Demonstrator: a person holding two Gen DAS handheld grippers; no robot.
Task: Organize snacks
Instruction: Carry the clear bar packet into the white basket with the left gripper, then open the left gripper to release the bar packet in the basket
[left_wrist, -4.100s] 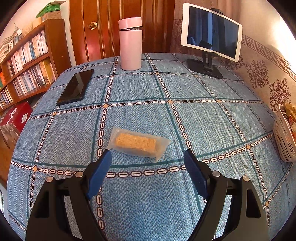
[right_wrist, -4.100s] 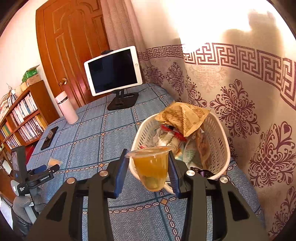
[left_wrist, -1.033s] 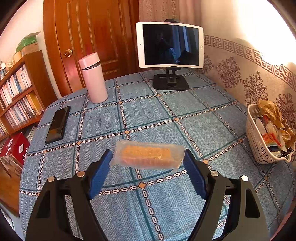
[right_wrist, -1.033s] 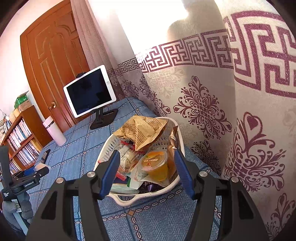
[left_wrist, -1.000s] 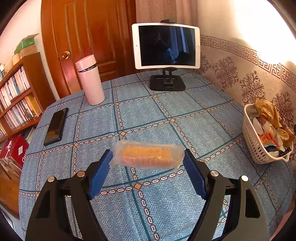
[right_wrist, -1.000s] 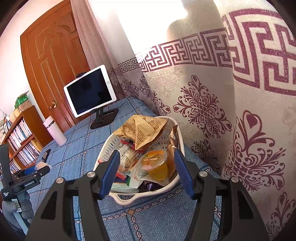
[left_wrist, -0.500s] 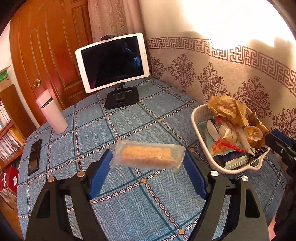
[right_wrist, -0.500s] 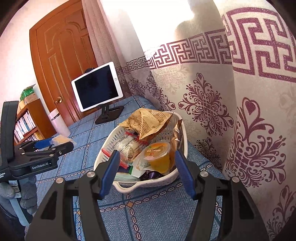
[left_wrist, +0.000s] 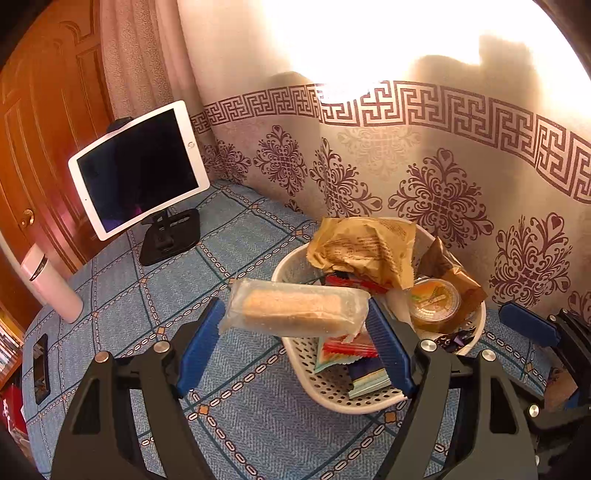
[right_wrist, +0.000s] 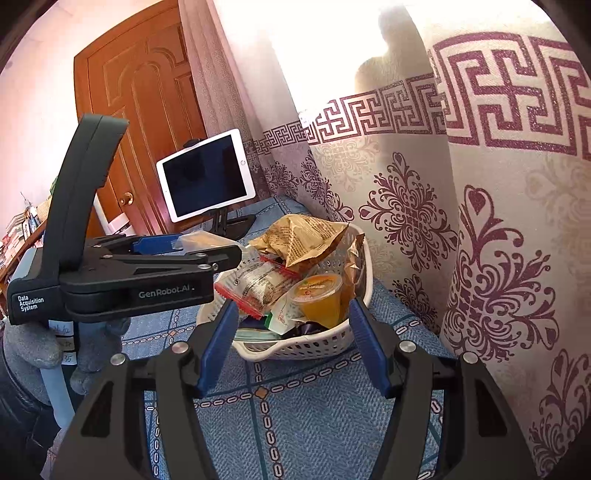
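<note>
One blue patterned tablecloth (left_wrist: 122, 280) filled the lower half of both views. On it stood one white tablet on a black stand (left_wrist: 138, 168) at upper left, one pink cylindrical flask (left_wrist: 50, 286) at the left edge and one dark flat phone (left_wrist: 40, 367) below it. One white perforated plastic basket (left_wrist: 334, 386) sat right of centre against the patterned curtain. It was heaped: one crumpled tan paper-like bag (left_wrist: 364, 245) on top, one sealed cup of orange jelly (left_wrist: 436, 304) at its right side, several red-edged wrappers I could not count. My left claw (left_wrist: 295, 336), pitched downward, gripped one clear-wrapped beige wafer bar (left_wrist: 295, 308) by its ends, in the air over the basket's left rim. My right claw (right_wrist: 291, 341), aimed slightly downward, stood parted and empty just before the basket. A grey-gloved hand (right_wrist: 29, 349) held the left handle.
</note>
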